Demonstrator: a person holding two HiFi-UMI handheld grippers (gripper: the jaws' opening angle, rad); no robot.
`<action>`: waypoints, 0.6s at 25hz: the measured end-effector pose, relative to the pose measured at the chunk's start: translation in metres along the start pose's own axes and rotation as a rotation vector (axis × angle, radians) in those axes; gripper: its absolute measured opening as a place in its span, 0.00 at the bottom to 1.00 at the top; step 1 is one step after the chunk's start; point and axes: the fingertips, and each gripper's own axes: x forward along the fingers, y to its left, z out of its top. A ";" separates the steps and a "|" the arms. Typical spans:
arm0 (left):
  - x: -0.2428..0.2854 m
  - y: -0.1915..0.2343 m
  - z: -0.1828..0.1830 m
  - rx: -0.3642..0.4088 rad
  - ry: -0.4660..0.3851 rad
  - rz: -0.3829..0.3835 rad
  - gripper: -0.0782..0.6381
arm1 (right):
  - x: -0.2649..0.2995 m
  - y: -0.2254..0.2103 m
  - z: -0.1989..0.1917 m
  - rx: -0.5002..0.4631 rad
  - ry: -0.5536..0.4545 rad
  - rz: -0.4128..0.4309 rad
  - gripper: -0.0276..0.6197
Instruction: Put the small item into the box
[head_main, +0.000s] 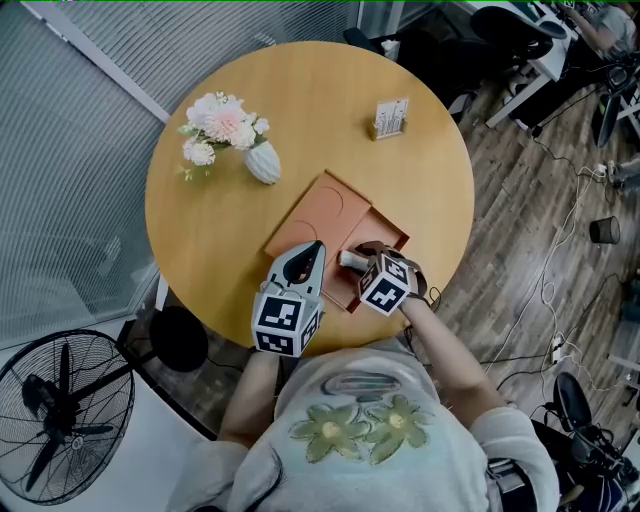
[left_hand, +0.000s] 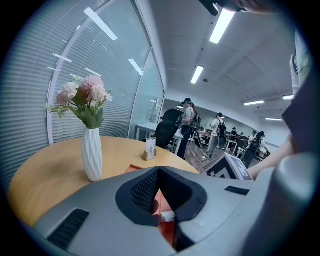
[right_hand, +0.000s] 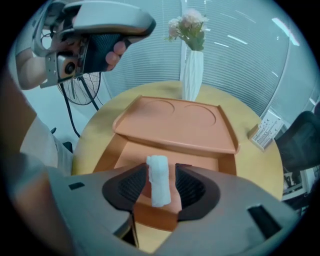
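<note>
The right gripper (right_hand: 161, 175) hovers over the open orange box (right_hand: 135, 152) on the round bench (head_main: 300, 120). Its fingers are apart, with the small white item (right_hand: 159, 181) upright between them at the box's near edge. Just beside it, the left gripper (head_main: 316, 248) has its fingers together and empty.

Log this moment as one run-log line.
right hand-held gripper: open | white item: between jaws, over open box | left hand-held gripper: shut, empty

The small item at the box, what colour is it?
Small item: white, best seen in the right gripper view.
</note>
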 end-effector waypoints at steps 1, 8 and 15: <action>0.000 0.000 0.001 0.000 -0.002 0.000 0.12 | -0.005 0.000 0.003 0.012 -0.018 -0.003 0.34; -0.002 0.000 0.003 0.001 -0.010 0.005 0.12 | -0.036 -0.008 0.024 0.115 -0.159 -0.036 0.34; -0.006 -0.003 0.008 0.007 -0.017 0.012 0.12 | -0.074 -0.008 0.046 0.152 -0.283 -0.060 0.34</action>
